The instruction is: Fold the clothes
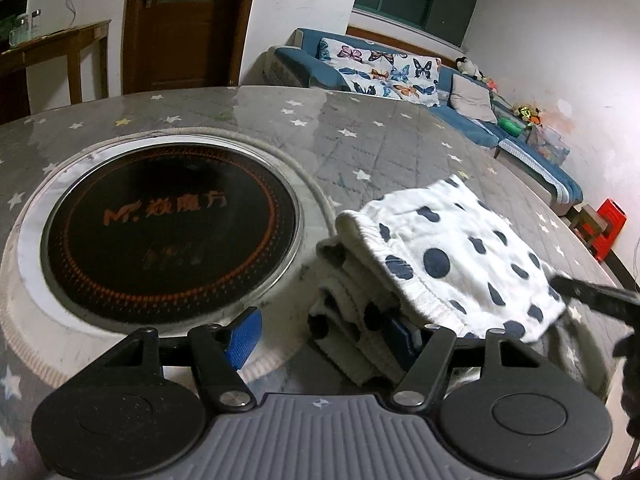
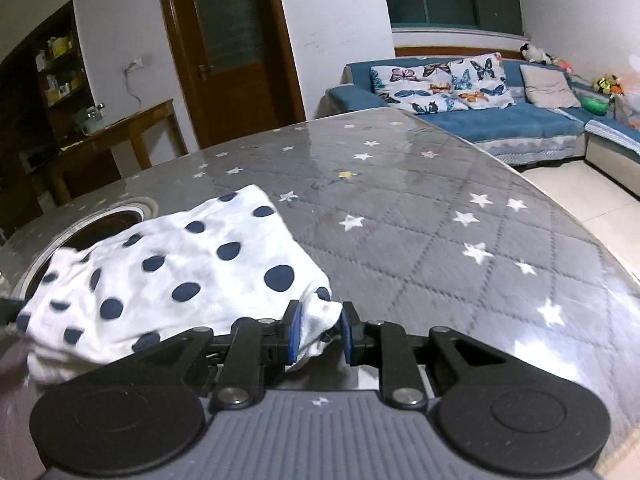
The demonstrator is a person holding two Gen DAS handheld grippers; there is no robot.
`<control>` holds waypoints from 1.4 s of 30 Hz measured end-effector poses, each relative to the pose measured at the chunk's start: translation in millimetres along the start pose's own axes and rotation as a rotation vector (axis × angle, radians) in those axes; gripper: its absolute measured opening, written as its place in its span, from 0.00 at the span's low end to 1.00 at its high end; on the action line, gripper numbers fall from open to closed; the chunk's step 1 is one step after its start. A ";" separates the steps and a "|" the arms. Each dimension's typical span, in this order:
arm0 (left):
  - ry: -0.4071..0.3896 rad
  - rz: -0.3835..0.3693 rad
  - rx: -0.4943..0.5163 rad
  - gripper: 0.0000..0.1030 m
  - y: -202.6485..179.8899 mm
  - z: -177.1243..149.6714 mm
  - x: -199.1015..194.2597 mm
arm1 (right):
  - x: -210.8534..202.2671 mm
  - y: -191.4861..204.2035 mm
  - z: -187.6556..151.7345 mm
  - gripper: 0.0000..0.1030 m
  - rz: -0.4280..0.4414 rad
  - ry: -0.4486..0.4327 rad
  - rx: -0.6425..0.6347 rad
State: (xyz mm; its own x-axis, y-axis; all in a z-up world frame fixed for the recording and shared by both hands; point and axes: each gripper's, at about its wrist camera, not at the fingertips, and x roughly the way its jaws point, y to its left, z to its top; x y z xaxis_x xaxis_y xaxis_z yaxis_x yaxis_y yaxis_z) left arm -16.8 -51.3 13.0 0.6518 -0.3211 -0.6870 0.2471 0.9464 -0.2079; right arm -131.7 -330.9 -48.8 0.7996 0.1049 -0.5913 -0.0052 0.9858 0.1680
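A white garment with dark blue dots lies folded in several layers on the grey star-patterned table. My left gripper is open. Its right pad is tucked into the layers at the garment's near edge, and its left pad hangs free over the cooktop rim. In the right wrist view the garment spreads to the left, and my right gripper is shut on its near right corner, with white cloth bunched between the blue pads. A black finger of the right gripper shows at the garment's right side.
A round black induction cooktop with a metal rim is set into the table, left of the garment. A blue sofa with butterfly cushions stands beyond the table's far edge. A wooden side table and a door are at the back left, and a red stool on the floor.
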 end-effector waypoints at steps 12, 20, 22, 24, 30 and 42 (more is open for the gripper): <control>-0.008 0.066 -0.054 0.69 16.4 3.3 -11.9 | -6.3 41.0 31.8 0.32 0.108 -0.045 -0.189; -0.024 0.090 -0.080 0.81 8.2 10.1 -19.1 | 17.7 105.2 31.5 0.36 0.363 0.032 -0.348; -0.030 0.091 -0.082 0.83 4.9 13.0 -20.8 | 22.9 120.1 27.3 0.36 0.402 0.045 -0.384; -0.038 0.091 -0.086 0.86 2.4 16.0 -22.9 | 24.6 132.7 19.2 0.36 0.443 0.053 -0.421; -0.042 0.079 -0.109 0.88 -3.0 21.8 -23.0 | 28.0 148.0 -1.5 0.36 0.458 0.067 -0.482; -0.029 0.097 -0.120 0.89 -7.4 25.8 -8.1 | 32.5 138.9 36.1 0.37 0.433 0.021 -0.458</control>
State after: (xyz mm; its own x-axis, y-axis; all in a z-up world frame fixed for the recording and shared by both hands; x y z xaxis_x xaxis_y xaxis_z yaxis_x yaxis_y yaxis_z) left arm -5.4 -56.6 38.0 0.6895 -0.2274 -0.6876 0.0960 0.9698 -0.2244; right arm -84.8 -195.3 -16.2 0.6556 0.5049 -0.5615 -0.5862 0.8090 0.0430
